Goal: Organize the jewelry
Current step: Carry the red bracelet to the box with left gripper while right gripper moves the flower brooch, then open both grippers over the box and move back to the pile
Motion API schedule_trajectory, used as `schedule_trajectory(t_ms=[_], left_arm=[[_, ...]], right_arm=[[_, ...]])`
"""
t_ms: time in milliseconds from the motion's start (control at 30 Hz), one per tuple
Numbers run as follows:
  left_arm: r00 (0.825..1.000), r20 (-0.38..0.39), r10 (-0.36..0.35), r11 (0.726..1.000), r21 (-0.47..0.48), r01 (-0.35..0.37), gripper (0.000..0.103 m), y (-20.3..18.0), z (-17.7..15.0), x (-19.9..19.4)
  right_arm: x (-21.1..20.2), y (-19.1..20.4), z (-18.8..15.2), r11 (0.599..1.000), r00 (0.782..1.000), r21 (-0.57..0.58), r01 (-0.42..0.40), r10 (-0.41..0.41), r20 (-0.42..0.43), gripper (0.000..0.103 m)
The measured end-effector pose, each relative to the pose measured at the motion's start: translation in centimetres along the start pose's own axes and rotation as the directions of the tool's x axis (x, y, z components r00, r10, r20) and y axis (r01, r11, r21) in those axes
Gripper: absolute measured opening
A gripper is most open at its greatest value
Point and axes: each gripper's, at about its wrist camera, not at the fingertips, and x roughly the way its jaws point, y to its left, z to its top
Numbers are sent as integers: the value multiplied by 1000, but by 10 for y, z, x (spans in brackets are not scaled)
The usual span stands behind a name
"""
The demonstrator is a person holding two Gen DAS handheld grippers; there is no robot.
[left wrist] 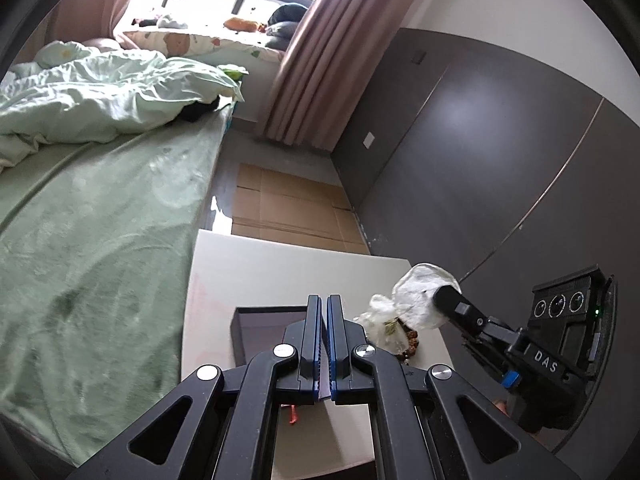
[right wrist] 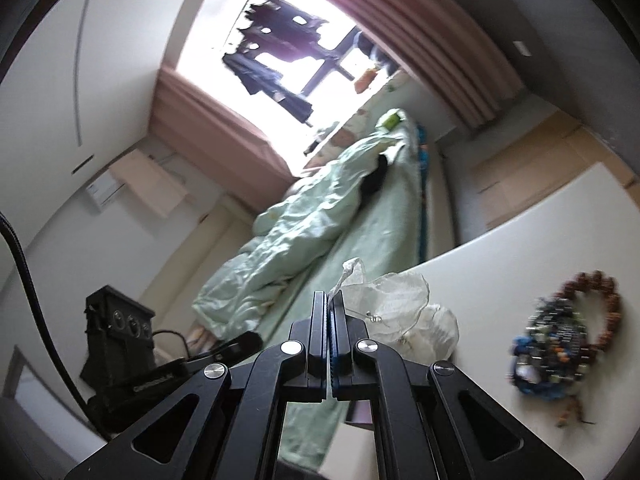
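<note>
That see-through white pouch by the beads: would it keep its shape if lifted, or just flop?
The pouch would probably flop: its sheer fabric is crumpled and sagging. It looks light, since a pinch of the right tongs seems to hold it. It might snag; a small metal hook hangs against it.

This was a home bedroom: an unmade bed [left wrist: 100, 200] with a pale green duvet [left wrist: 100, 92], pink curtains [left wrist: 320, 72] at a bright window [right wrist: 248, 40], a dark wardrobe [left wrist: 480, 152], and a white desk [left wrist: 256, 276] beside the bed.

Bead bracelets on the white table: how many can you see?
2 at least: a brown bracelet and a dark multicoloured one overlapping inside its loop, right of the sheer pouch. Blur may hide more.
</note>
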Motion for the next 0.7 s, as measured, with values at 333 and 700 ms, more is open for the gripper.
schedule_trajectory(t_ms=[333, 700], left_arm=[[1000, -7, 9, 1000, -23, -9, 2, 16, -1, 8], [992, -122, 43, 999, -22, -46, 38, 11, -12, 41]], right_arm=[[39, -20, -15, 996, 992, 67, -56, 63, -108, 3], [33, -58, -26, 977, 976, 173, 121, -85, -202, 79]])
